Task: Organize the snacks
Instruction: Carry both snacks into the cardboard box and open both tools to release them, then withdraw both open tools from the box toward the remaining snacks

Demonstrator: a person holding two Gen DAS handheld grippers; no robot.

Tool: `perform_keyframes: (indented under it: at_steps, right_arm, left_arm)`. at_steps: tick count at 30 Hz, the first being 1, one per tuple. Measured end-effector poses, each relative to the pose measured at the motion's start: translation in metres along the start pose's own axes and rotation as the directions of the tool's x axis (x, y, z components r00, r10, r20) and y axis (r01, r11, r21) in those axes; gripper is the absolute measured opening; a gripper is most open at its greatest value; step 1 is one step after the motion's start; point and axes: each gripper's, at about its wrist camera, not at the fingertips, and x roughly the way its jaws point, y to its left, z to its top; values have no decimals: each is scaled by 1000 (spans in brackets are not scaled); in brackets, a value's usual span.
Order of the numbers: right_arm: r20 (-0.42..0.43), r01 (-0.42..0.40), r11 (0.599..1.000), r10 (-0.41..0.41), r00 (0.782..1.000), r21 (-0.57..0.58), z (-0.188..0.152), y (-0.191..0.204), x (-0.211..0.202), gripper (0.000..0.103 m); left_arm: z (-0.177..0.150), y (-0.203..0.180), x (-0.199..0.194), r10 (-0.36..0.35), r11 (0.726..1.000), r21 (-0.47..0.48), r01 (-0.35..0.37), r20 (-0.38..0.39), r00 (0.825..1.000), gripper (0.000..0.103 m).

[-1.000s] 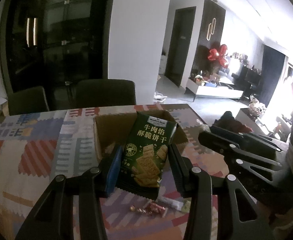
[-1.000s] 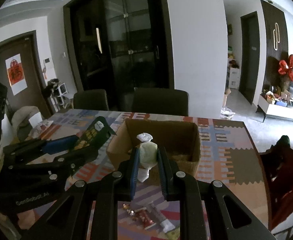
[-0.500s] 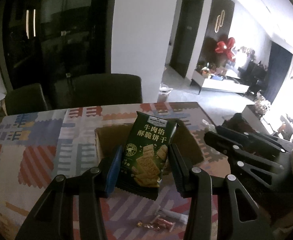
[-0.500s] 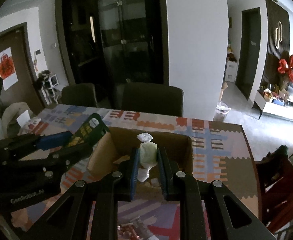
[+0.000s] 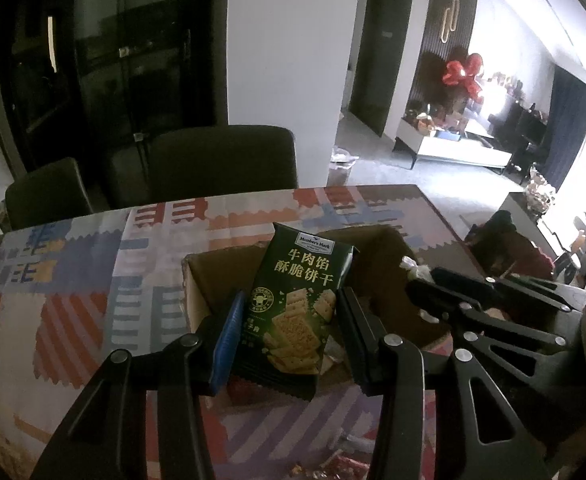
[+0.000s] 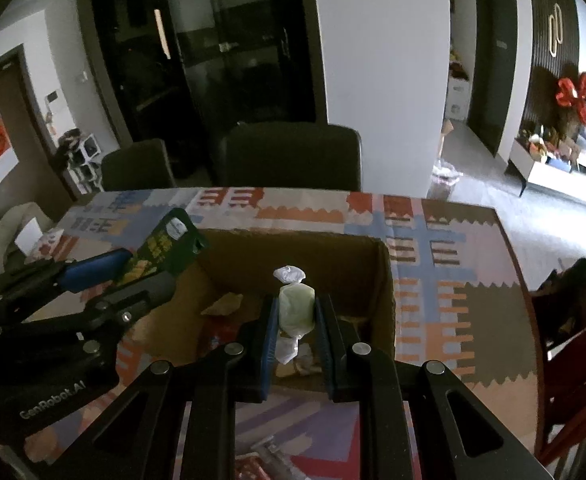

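My left gripper (image 5: 289, 308) is shut on a dark green cracker packet (image 5: 297, 304) and holds it upright over the near left part of an open cardboard box (image 5: 197, 280). My right gripper (image 6: 296, 312) is shut on a pale green wrapped candy (image 6: 296, 307) with white twisted ends, held over the box (image 6: 385, 280). The box holds a few snack wrappers (image 6: 225, 304). The left gripper with its packet (image 6: 165, 248) shows at the left of the right wrist view. The right gripper (image 5: 425, 284) shows at the right of the left wrist view.
The box stands on a table with a patchwork cloth (image 5: 93, 280). Loose wrapped snacks (image 6: 253, 460) lie on the cloth near the front edge. Two dark chairs (image 6: 293, 156) stand behind the table. A red chair (image 6: 573, 340) is at the right.
Both grippers have moved forward and closer to the box with their snacks still held. The box now lies right under both loads.
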Motion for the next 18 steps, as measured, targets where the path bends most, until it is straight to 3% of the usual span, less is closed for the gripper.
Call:
perform_keyframes:
  at_steps: [2,3,4,6,11,18]
  right_arm:
    - [2,23,1000,-23,1000,6,0,-1,5,20]
    - [-1,37,999,-37,999,10,0,-1,7,25]
    - [-3,45,999,-45,999,19,0,-3,7,38]
    - [-5,61,998,-60,998,33,-2,-5,6,48]
    - [-1,73,997,-73,997,36,-8,-7,-4,48]
    - [29,55,998,-55,998,22,-22,0,-31,48]
  left_arm:
    - [2,4,4,37,999,-18,-37,3,999,55]
    - [1,6,5,47,999,-26,-46,6,999,59]
    - [0,8,5,57,998,-33,-57,6,998,62]
    - [-2,11,3,69,997,-38,-69,-3,998,63]
    - [-13,11,-13,88,995,-42,-89,-15,996,70]
    - [-29,7,-45,35,998,-61,-35,-7,999,70]
